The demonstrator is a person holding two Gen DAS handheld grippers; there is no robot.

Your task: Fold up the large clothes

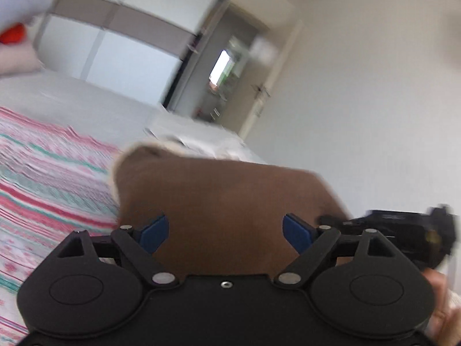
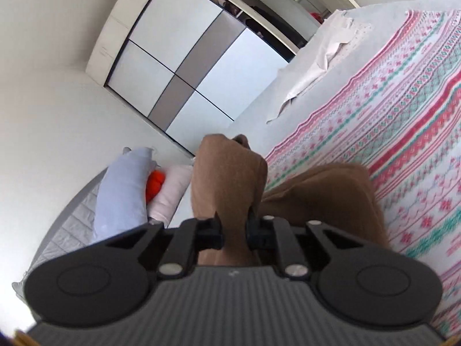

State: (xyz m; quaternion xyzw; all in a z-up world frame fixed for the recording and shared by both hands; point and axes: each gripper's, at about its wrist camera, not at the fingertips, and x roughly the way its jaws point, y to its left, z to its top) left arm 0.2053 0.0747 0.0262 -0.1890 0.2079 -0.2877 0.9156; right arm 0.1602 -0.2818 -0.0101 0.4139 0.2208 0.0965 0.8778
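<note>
A brown garment [image 2: 230, 178] rises in a bunched fold from the patterned bedspread [image 2: 389, 115]. My right gripper [image 2: 234, 232] is shut on it, with the fabric pinched between its dark fingers. More of the brown cloth [image 2: 322, 196] trails down to the right onto the bed. In the left wrist view the same garment [image 1: 219, 190] hangs as a broad, blurred brown sheet just ahead. My left gripper [image 1: 226, 230] is open; its blue pads [image 1: 155, 230] stand far apart and do not press on the cloth. The right tool's black housing [image 1: 403, 236] shows at that cloth's right edge.
The pink, green and white bedspread [image 1: 43, 173] covers the bed. Pillows [image 2: 121, 190] and an orange thing [image 2: 155, 186] lie at the headboard. A mirrored wardrobe [image 2: 187, 57] stands beyond the bed, an open doorway [image 1: 227, 80] beside it. A person's hand [image 1: 440, 302] is at lower right.
</note>
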